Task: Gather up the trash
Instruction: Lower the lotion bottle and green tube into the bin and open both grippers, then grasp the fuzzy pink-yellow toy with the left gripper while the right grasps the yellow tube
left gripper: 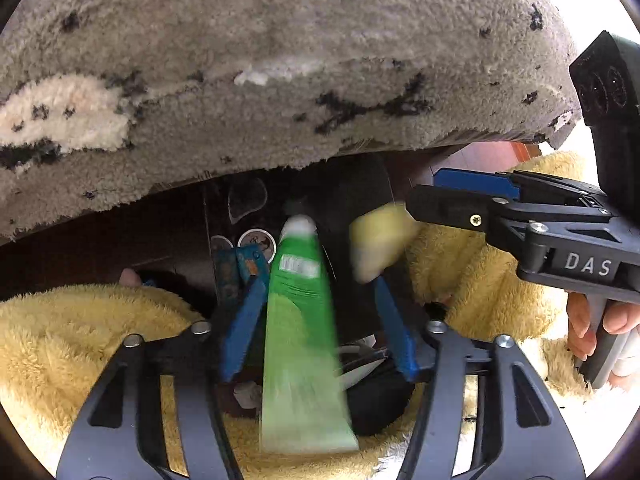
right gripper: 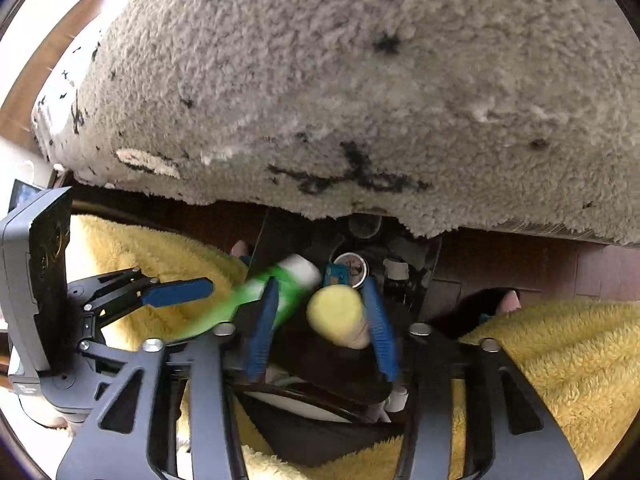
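Below, two wide-open, empty grippers, left gripper (left gripper: 316,276) and right gripper (right gripper: 320,308), beside one blurred green tube (left gripper: 300,320) and one yellow roll (right gripper: 338,314).

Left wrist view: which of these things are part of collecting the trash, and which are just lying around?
Part of the job:
- green tube, loose between the open left gripper fingers
- yellow object, blurred, at the open right gripper
- dark bag, apparently holding a round lid

Just there:
- grey rug
- yellow fleece
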### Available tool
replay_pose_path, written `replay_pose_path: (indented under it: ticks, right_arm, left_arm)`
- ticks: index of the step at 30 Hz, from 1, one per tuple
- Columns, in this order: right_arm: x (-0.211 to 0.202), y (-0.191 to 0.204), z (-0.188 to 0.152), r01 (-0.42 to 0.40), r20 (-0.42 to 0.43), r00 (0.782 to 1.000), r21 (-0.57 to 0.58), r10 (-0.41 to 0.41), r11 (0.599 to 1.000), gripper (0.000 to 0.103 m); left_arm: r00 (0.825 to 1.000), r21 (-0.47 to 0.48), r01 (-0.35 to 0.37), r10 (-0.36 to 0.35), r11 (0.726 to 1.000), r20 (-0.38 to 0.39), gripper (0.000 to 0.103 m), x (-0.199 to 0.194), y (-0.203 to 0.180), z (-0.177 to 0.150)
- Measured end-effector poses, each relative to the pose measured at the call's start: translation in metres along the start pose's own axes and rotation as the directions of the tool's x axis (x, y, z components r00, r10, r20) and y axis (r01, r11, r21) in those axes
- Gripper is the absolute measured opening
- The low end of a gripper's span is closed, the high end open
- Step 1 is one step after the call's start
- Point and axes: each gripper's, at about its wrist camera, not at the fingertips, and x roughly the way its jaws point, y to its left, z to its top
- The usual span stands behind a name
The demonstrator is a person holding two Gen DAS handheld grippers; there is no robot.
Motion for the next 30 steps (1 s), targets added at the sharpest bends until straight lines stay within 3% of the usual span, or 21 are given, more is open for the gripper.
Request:
replay_pose_path:
  ticks: [11,15,24,30]
  right_arm:
    - [-0.023,-0.002,0.000,0.012,0.064,0.998,0.012,-0.013,1.000,0.052]
    - [-0.041,0.001,0.004,0.028,0.116,0.993,-0.002,-0.027,1.000,0.054]
    - [-0.106,0.010,0.034,0.112,0.316,0.944,-0.048,-0.092,0.993,0.062]
    - [-0.124,0.008,0.076,0.150,0.389,0.914,-0.048,-0.120,0.987,0.063]
  left_arm:
    - [0.998,0.027,-0.035,0.033,0.999,0.057,0.059,-0.021,-0.007,0.000]
    - [0.991,0.038,-0.067,0.062,0.997,0.116,0.060,-0.041,-0.012,0.004]
    - [0.943,0.047,-0.148,0.127,0.988,0.308,0.067,-0.110,-0.008,0.028]
    - [0.908,0.014,-0.191,0.171,0.982,0.384,0.071,-0.140,0.010,0.057]
